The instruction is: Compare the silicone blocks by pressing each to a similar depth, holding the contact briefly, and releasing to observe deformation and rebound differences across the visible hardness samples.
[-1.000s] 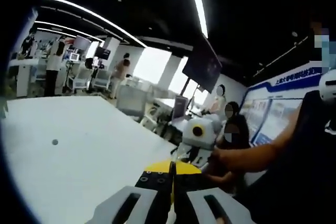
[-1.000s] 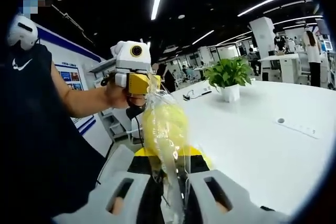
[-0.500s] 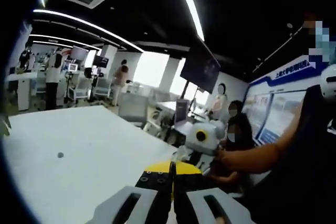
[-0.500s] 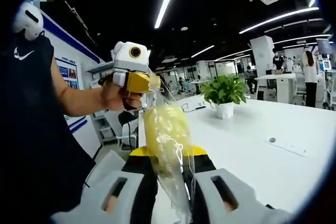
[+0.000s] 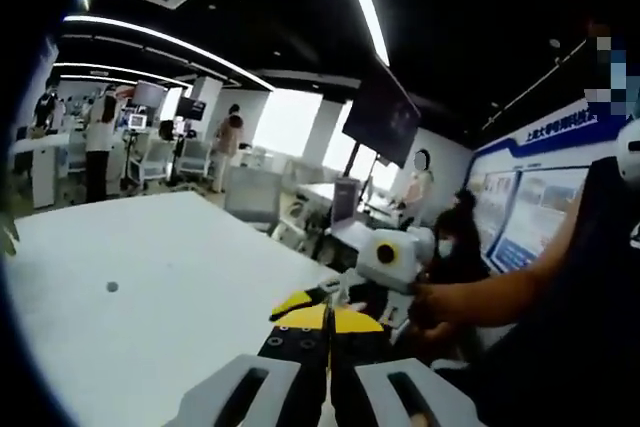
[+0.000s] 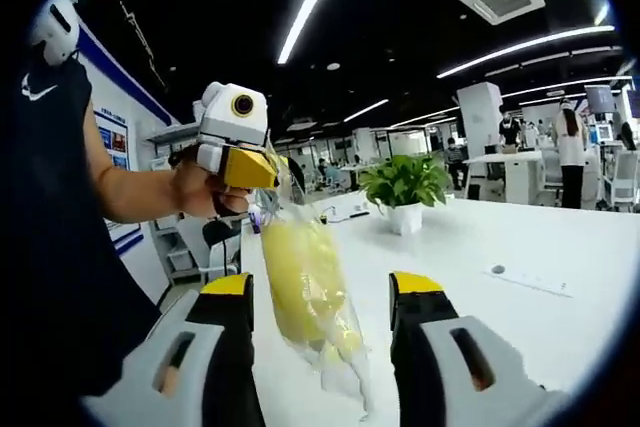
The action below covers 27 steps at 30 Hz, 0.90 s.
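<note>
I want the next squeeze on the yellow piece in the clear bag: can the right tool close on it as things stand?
Probably yes: the right tool is open, and the yellow piece in the clear bag hangs between its jaws from the left tool, with nothing between.

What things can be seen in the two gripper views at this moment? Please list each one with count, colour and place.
Clear plastic bag with a yellow object inside: one, hanging between the open jaws in the right gripper view, its top at the left gripper.
Table: one, white, under both grippers.
Potted plant: one, green in a white pot, standing on the table.
Wall screen: one, dark, hanging high in the left gripper view.
Ceiling light strips: several, white, overhead.
People in the background: several, standing near desks far off.
Person's hand: one, holding the left gripper.
Left gripper: yellow and black, jaws together.
Right gripper: grey with yellow tips, jaws apart.
</note>
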Motion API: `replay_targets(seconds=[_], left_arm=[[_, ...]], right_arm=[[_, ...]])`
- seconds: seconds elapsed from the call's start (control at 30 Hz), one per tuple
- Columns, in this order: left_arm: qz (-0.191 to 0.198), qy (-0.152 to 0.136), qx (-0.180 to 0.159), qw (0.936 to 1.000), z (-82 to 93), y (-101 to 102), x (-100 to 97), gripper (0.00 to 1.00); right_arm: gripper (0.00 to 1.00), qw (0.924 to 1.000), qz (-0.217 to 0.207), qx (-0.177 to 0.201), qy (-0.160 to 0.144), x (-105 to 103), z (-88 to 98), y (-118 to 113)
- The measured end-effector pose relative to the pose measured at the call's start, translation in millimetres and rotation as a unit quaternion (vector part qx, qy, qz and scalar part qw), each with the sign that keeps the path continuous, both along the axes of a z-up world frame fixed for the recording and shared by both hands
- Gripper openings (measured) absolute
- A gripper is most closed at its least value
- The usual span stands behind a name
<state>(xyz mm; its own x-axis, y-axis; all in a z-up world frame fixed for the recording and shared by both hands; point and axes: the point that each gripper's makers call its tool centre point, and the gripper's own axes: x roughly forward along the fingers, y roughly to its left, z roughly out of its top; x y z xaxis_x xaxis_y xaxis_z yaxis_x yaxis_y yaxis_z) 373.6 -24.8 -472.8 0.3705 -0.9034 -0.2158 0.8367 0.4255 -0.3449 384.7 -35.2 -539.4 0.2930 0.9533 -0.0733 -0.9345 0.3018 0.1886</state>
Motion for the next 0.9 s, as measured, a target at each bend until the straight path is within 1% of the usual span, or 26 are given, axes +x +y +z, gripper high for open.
replay_targets(seconds=[0.07, 0.1, 0.13, 0.17, 0.23, 0.27, 0.33, 0.4, 0.43, 0.5, 0.63, 0.67, 0.73, 0.8, 0.9], left_arm=[[0.000, 0.006, -0.009, 0.9999, 1.6, 0.4, 0.5, 0.00], [-0.002, 0.009, -0.014, 0.9999, 3.0, 0.0, -0.1, 0.00], [-0.003, 0.009, -0.015, 0.9998, 3.2, -0.1, 0.0, 0.00], [-0.003, 0.007, -0.013, 0.9999, 3.2, -0.4, 0.2, 0.00], [-0.005, 0.007, -0.010, 0.9999, 3.3, -1.3, -0.4, 0.00], [-0.006, 0.008, -0.011, 0.9999, 3.3, -1.6, -0.5, 0.00], [-0.006, 0.009, -0.013, 0.9999, 3.7, -2.3, -0.4, 0.00], [-0.006, 0.011, -0.016, 0.9998, 4.9, -3.3, 0.2, 0.00], [-0.006, 0.011, -0.017, 0.9998, 5.4, -3.7, 0.7, 0.00], [-0.003, 0.016, -0.024, 0.9996, 7.0, -4.9, 2.4, 0.00], [0.010, 0.031, -0.041, 0.9986, 6.9, -6.1, 8.4, 0.00], [0.014, 0.034, -0.043, 0.9984, 5.9, -6.4, 10.3, 0.00], [0.021, 0.039, -0.044, 0.9980, 3.4, -6.7, 14.0, 0.00], [0.027, 0.039, -0.042, 0.9980, 0.5, -6.5, 16.8, 0.00], [0.042, 0.052, -0.045, 0.9968, -8.0, -3.4, 23.6, 0.00]], right_arm=[[0.82, 0.9996, -0.020, 0.000, 0.017, 5.4, -3.5, -2.7], [0.92, 0.9989, -0.032, 0.000, 0.035, 8.2, -7.1, -5.1], [0.97, 0.9982, -0.047, 0.008, 0.036, 13.5, -6.2, -8.0], [0.96, 0.9987, -0.038, 0.004, 0.034, 10.4, -7.4, -9.2], [0.96, 0.9981, -0.060, 0.002, 0.015, 17.6, -7.1, -15.4], [0.96, 0.9979, -0.063, 0.001, 0.011, 18.7, -6.6, -17.1], [0.96, 0.9975, -0.069, -0.007, 0.008, 20.1, -8.2, -21.8], [0.96, 0.9964, -0.082, -0.004, 0.019, 22.5, -7.2, -29.0], [0.96, 0.9949, -0.099, -0.001, 0.015, 28.2, -6.6, -36.7], [0.96, 0.9941, -0.108, -0.002, 0.013, 30.4, -6.6, -43.8], [0.96, 0.9913, -0.131, -0.010, -0.002, 33.0, -7.1, -60.2], [0.96, 0.9904, -0.137, -0.018, -0.006, 32.4, -9.4, -66.1], [0.96, 0.9893, -0.144, -0.022, 0.000, 30.3, -14.4, -75.6], [0.96, 0.9872, -0.158, -0.023, 0.000, 29.7, -17.5, -85.4], [0.96, 0.9822, -0.185, -0.033, 0.002, 27.7, -29.0, -105.1]])
